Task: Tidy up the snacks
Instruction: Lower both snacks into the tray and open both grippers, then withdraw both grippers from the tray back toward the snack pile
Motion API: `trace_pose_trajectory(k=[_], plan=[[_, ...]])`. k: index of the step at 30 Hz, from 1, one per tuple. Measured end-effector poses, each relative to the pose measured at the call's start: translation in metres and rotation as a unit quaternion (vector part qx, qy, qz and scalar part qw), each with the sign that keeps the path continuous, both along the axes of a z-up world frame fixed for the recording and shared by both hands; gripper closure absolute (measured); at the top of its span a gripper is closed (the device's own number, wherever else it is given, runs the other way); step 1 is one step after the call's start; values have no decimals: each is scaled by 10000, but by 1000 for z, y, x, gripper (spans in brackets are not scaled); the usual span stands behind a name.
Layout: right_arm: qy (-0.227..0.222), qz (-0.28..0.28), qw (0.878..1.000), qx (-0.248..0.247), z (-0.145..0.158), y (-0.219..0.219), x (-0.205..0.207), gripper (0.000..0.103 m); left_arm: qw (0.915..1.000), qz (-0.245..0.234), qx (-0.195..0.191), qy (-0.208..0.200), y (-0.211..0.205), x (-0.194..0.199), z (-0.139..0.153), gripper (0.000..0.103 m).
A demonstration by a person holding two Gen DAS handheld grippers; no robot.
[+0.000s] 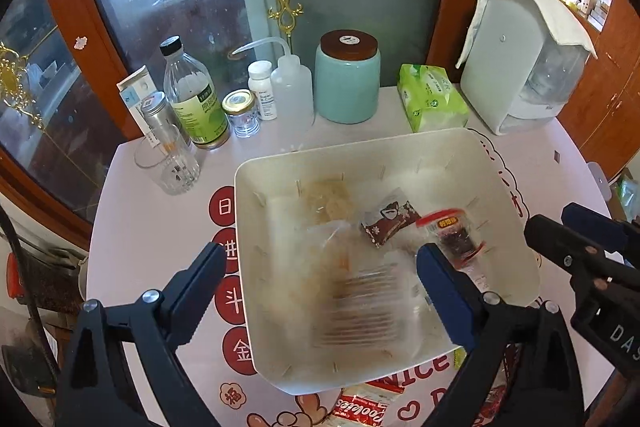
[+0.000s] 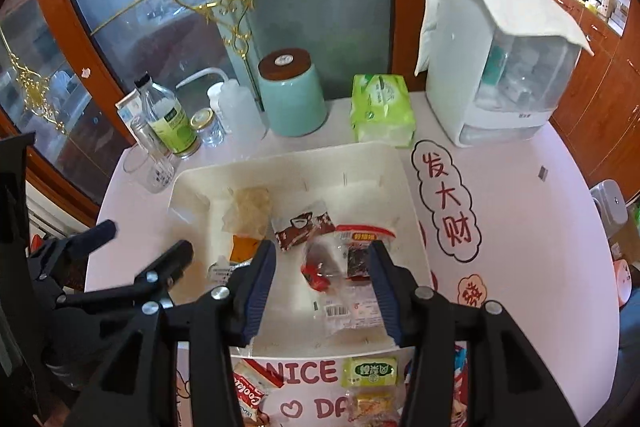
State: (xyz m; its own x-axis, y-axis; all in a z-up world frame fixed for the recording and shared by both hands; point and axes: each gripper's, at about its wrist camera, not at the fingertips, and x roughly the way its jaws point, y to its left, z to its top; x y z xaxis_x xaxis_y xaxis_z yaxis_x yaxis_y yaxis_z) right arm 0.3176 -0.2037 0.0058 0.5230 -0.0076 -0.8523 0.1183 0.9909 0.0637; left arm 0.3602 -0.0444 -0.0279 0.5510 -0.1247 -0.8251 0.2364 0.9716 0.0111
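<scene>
Below, both grippers hover over the white bin (image 2: pixel 412 195) on the desk (image 2: pixel 520 227). Left gripper (image 1: pixel 320 267): fingers spread wide, empty. Right gripper (image 2: pixel 320 279): fingers part-open, empty, nearer the red-labelled snack packet (image 2: pixel 352 251) at twelve o'clock, long axis toward six.

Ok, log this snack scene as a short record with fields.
bin: white bin on the pink table
in bin: brown snack packet, red-topped clear packet, other wrapped snacks
outside bin: yellow-green packet and red cookie packet near the front wall
left tool: open over the bin, empty
right tool: part open over the bin, nothing gripped
</scene>
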Motion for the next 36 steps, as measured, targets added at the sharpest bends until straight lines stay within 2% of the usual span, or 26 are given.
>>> trace_pose_trajectory(k=[14, 20, 29, 36], plan=[[182, 80, 9998, 10, -14, 1, -24, 55, 9998, 86, 23, 188, 12, -20, -9, 7], [170, 92, 9998, -14, -13, -1, -41, 55, 9999, 10, 108, 124, 9, -40, -6, 7], [103, 77, 9998, 126, -10, -11, -83, 55, 9998, -149, -101, 29, 6, -87, 8, 7], [54, 156, 9995, 252, -10, -26, -131, 55, 9989, -309, -339, -119, 4, -145, 21, 7]])
